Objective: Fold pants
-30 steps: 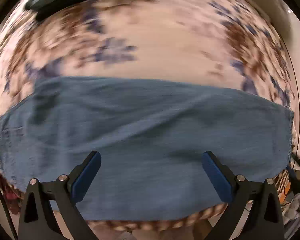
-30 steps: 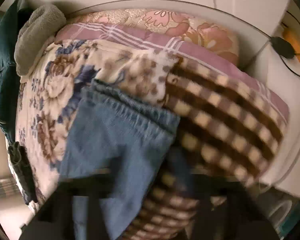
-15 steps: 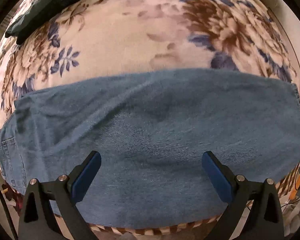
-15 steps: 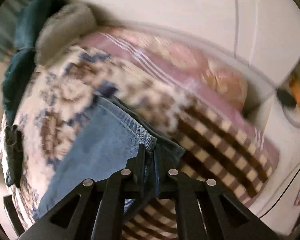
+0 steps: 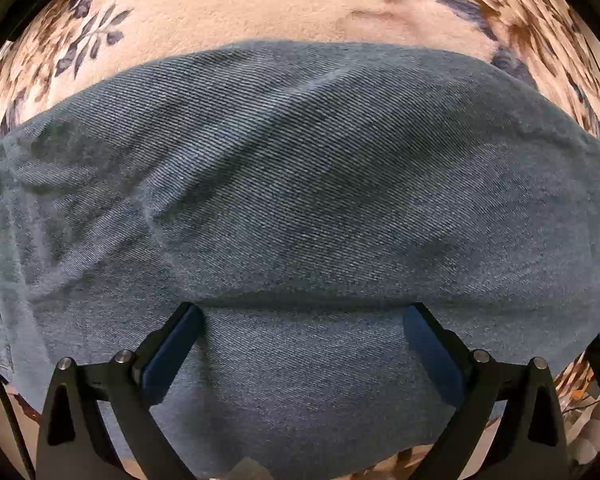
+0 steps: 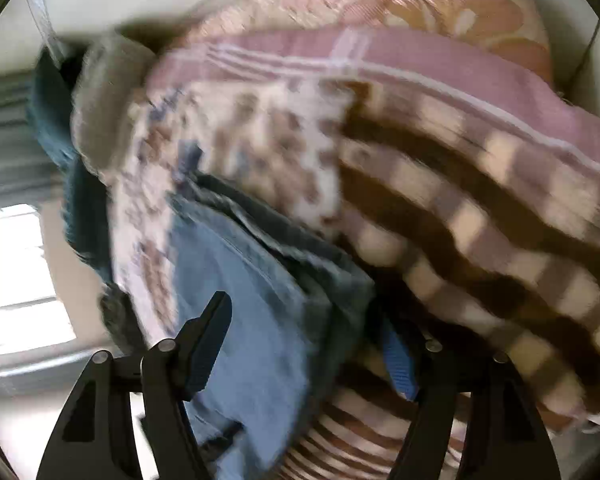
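Denim fills the left wrist view: the pants lie spread across a bed with a floral cover, reaching from its left side to its right. Above them the left gripper points straight down, jaws wide apart, both blue pads at the cloth with a shallow ridge of it pushed up between them; nothing is clamped. Judging by this, one fold is laid and the left hand is set to pinch the middle for the next; that calls for closing on the ridge through all layers.

On the right, the right gripper has just been opening its jaws, and the hem end of the pants lies between the parted pads, released near the bed's right edge, where a checked blanket begins.
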